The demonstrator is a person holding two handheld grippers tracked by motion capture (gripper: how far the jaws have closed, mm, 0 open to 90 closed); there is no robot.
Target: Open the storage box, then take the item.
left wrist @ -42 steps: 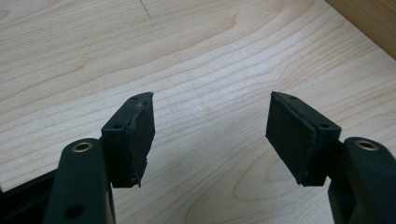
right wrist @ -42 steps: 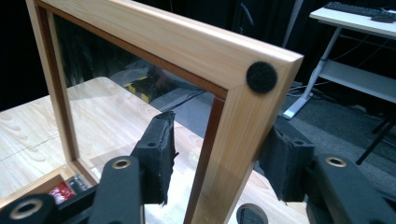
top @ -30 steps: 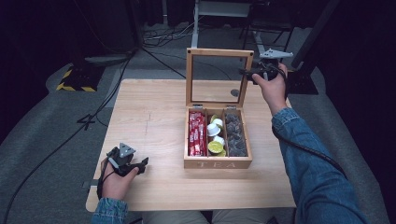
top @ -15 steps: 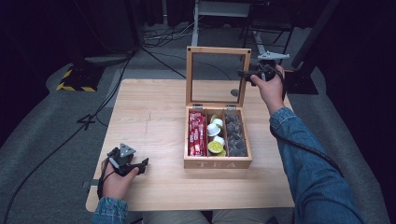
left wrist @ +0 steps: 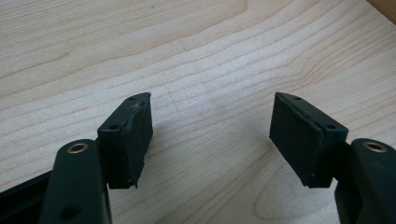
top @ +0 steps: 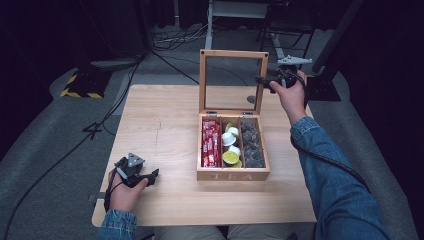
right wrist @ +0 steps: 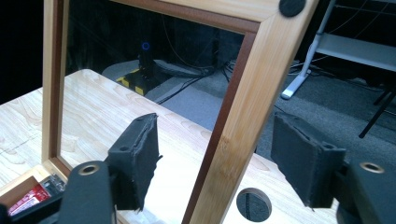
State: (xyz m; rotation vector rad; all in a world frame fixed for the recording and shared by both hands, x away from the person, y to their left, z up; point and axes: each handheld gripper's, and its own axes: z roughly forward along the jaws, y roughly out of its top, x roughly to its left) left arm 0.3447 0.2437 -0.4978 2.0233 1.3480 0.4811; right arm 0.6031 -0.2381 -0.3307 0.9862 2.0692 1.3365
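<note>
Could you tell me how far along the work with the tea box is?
The tea box stands filled, its lid upright. In hand: the right tool straddles the lid's side rail, jaws open, not yet clamped. Left: probably gripping and swinging the lid. The left tool rests open on the table.

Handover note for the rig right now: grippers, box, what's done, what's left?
Right gripper: open, jaws either side of the raised lid frame's side rail, not clamped.
Left gripper: open, low over bare table at the near left corner.
Tea box: mid-table, lid upright, all three compartments filled.
Done: lid is up.
Left: probably grip the lid or let it go; intent unclear.
</note>
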